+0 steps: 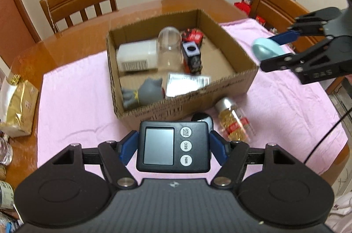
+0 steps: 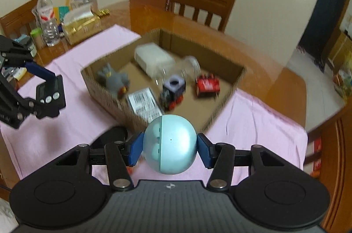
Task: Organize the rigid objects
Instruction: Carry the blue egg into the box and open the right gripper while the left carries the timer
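My left gripper (image 1: 172, 148) is shut on a black digital timer (image 1: 172, 146) and holds it above the pink cloth, just in front of the cardboard box (image 1: 187, 98). My right gripper (image 2: 169, 148) is shut on a light blue ball-shaped case (image 2: 169, 145), held near the box's right corner; it shows in the left wrist view (image 1: 267, 49). The box (image 2: 105, 98) holds a white bottle (image 1: 137, 55), a clear jar (image 1: 168, 47), a toy train (image 1: 191, 58), a red pack (image 1: 193, 35), a grey plush (image 1: 143, 93) and a labelled packet (image 1: 187, 83).
A bottle of yellow capsules (image 1: 234, 122) and a black-and-white object (image 1: 203, 119) lie on the pink cloth (image 1: 77, 101) in front of the box. A gold tissue pack (image 1: 17, 107), water bottle (image 2: 47, 19) and jars stand at the table's left. Wooden chairs (image 1: 81, 2) surround the table.
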### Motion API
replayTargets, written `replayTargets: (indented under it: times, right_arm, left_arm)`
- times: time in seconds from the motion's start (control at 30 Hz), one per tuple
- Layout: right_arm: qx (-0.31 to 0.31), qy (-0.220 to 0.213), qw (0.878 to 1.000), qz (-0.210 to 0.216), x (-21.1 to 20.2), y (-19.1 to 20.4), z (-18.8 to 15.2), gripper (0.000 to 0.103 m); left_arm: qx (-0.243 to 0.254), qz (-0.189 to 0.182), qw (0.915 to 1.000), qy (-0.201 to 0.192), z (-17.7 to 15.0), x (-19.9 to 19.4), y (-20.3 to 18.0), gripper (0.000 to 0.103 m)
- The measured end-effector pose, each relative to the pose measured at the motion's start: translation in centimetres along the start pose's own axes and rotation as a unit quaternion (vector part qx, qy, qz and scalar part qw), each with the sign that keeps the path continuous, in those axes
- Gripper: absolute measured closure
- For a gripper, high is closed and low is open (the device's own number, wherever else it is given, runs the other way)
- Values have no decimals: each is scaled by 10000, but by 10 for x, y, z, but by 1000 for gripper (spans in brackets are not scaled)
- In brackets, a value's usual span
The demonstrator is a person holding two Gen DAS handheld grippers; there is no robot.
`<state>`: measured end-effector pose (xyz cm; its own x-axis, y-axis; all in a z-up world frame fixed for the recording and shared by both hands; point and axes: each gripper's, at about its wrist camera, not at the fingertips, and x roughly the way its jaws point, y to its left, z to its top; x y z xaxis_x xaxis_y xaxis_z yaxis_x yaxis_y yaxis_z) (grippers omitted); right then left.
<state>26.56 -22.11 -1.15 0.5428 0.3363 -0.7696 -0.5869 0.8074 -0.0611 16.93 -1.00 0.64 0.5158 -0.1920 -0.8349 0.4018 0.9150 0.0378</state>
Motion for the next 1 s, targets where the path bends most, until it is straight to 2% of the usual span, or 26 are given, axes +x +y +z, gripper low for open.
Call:
replayTargets:
  times: [0.2, 0.47, 0.57, 0.63, 0.8, 0.9, 1.0]
  right_arm:
    - [-24, -112, 9999, 118, 25, -5, 23, 45]
    - [70, 286, 9993, 221, 74, -10, 26, 45]
    - [136, 264, 9994, 176, 80, -13, 25, 44]
    - [201, 224, 9994, 159, 80, -16, 26, 38]
    - [407, -22, 9992, 7, 67, -21, 28, 8]
    - [523, -150, 9985, -77, 55, -22, 26, 2]
    - [639, -248, 9974, -213, 43, -19, 23, 0]
  left_arm:
    - [24, 154, 9994, -305, 24, -2, 4, 34]
    - [-37, 412, 9978, -523, 64, 23, 18, 34]
    - [-24, 457, 9974, -552, 77, 33, 22, 34]
    - [-25, 480, 9972, -566, 87, 41, 25, 34]
    - [-87, 524, 9970, -556, 113, 64, 32, 34]
    - [-163, 540, 9969, -556, 130, 79, 38, 34]
    - [-145, 599, 9967, -525, 147, 97, 43, 34]
